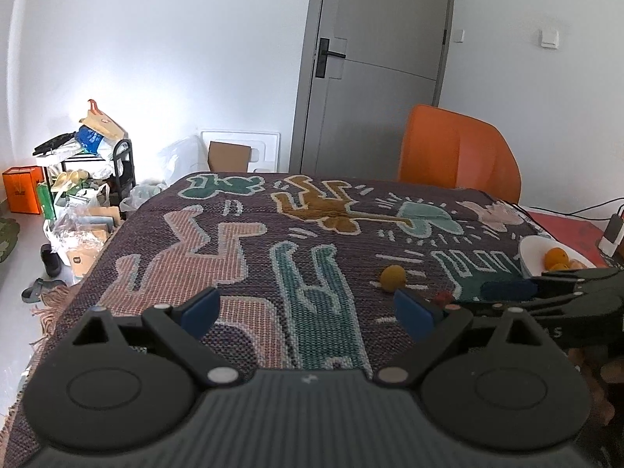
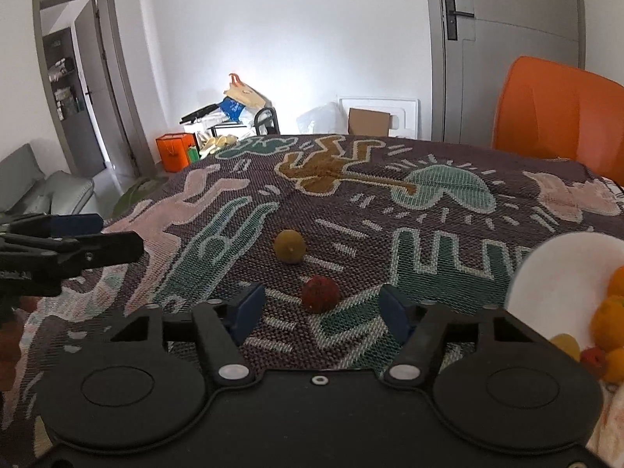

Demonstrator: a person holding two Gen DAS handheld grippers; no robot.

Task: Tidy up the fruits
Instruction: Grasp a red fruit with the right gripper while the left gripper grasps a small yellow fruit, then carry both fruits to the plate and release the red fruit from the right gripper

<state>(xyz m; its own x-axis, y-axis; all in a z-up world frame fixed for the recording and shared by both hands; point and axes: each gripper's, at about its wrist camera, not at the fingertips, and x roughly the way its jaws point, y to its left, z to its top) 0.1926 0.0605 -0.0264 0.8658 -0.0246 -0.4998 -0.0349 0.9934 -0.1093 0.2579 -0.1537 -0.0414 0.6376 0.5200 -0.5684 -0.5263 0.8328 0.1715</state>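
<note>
A small red fruit (image 2: 319,294) lies on the patterned cloth between the blue pads of my right gripper (image 2: 321,307), and neither pad touches it. That gripper stands open. Just beyond sits a yellow-green round fruit (image 2: 289,246). To the right a white bowl (image 2: 557,273) holds several orange fruits (image 2: 608,312), a yellow one and a red one. In the left wrist view my left gripper (image 1: 308,308) is open and empty over the cloth. The yellow fruit (image 1: 393,277) and red fruit (image 1: 442,297) lie to its right, with the right gripper (image 1: 507,286) and the bowl (image 1: 534,249) beyond.
The patterned cloth (image 1: 234,241) covers the whole table. An orange chair (image 1: 460,152) stands at the far side, by a grey door (image 1: 370,58). A phone and cables (image 1: 612,230) lie at the right edge. Bags and boxes (image 1: 78,195) clutter the floor on the left.
</note>
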